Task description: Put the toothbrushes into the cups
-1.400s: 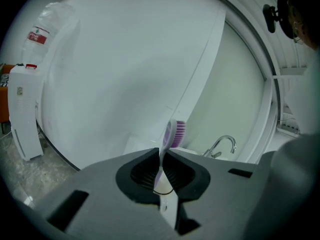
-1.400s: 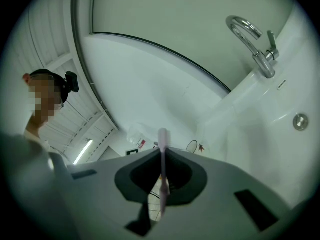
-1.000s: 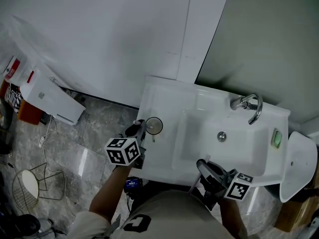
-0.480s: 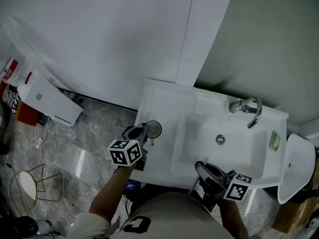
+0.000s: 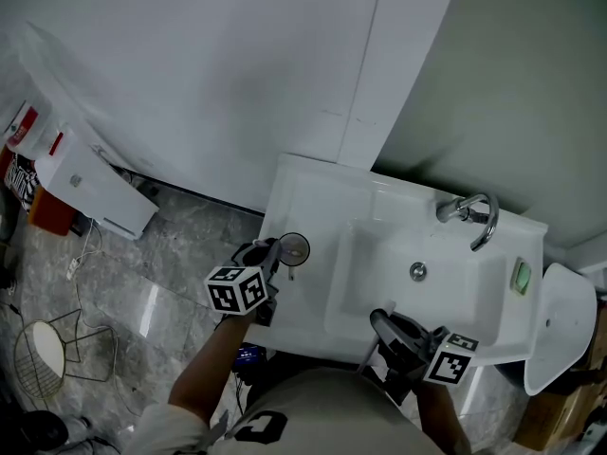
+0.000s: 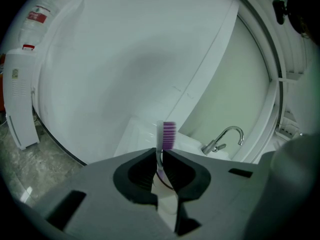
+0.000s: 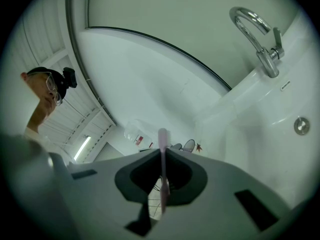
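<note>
Left claw (image 6: 161, 156) clamped on purple-bristled white toothbrush (image 6: 169, 134), near clear round cup (image 5: 293, 245). Right claw (image 7: 162, 156) clamped on pale pink toothbrush (image 7: 162, 140). Neither brush in a cup yet.

Faucet (image 5: 471, 212): chrome, curved, beyond the right jaws, across the basin.
Drain (image 5: 417, 271): just ahead of the right jaws.
Sink (image 5: 303, 188): white, beneath the left jaws and the right jaws.
Wire frame (image 5: 43, 349): on the floor, well left of the left jaws.
</note>
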A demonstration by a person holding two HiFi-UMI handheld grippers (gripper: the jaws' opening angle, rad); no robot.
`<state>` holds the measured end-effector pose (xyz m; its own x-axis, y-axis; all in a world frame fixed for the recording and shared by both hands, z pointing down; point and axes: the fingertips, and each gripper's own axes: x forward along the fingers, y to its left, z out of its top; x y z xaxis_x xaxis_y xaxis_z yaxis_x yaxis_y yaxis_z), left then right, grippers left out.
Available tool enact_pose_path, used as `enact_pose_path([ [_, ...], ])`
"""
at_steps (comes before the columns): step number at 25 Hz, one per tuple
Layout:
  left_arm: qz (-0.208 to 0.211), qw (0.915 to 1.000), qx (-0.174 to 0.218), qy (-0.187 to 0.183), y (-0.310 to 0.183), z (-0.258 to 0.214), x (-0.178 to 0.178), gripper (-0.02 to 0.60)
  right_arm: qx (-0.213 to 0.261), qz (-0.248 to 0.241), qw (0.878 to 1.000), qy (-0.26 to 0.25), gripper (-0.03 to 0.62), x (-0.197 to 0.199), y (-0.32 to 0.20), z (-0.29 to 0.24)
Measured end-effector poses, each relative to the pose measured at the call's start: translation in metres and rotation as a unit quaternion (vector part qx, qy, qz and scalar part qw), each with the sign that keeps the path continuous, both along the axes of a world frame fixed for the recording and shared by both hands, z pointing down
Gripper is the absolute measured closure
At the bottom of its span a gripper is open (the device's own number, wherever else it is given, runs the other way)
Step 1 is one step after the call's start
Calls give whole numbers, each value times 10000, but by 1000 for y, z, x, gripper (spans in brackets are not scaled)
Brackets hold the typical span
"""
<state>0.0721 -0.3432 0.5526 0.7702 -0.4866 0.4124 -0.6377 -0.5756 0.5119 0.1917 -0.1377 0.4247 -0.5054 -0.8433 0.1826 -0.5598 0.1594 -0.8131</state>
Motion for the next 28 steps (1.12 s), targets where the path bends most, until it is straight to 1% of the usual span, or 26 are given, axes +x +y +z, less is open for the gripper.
enact_pose_path([
  [4, 11, 10000, -30, -54, 0, 3, -3, 541, 3, -32, 10000, 44, 585, -2, -1, -3],
  [5, 17, 10000, -40, -59, 0, 3, -4, 517, 10, -41, 10000, 58, 585, -2, -1, -4],
  [6, 23, 10000, -52, -61, 0, 4, -4, 480, 19, -48, 10000, 70, 585, -3, -1, -5],
  [9, 28, 9999, -80, -58, 3, 3, -8, 449, 53, -63, 9999, 98, 585, -3, -2, -7],
  [14, 21, 9999, -106, -83, 15, 0, -26, 448, 104, -81, 9998, 157, 585, -4, -5, -12],
  [20, -197, 9996, -189, 9, 35, -8, -59, 448, 294, -87, 9992, 245, 585, -5, -19, -20],
  [23, -227, 9996, -188, 49, 44, -14, -72, 449, 398, -154, 9988, 254, 585, -11, -28, -25],
  [27, -210, 9998, 50, 19, 48, -27, -81, 475, 530, -243, 9979, 279, 585, -19, -40, -31],
  [28, -216, 9997, 121, 42, 49, -31, -83, 514, 560, -257, 9977, 296, 585, -21, -43, -33],
])
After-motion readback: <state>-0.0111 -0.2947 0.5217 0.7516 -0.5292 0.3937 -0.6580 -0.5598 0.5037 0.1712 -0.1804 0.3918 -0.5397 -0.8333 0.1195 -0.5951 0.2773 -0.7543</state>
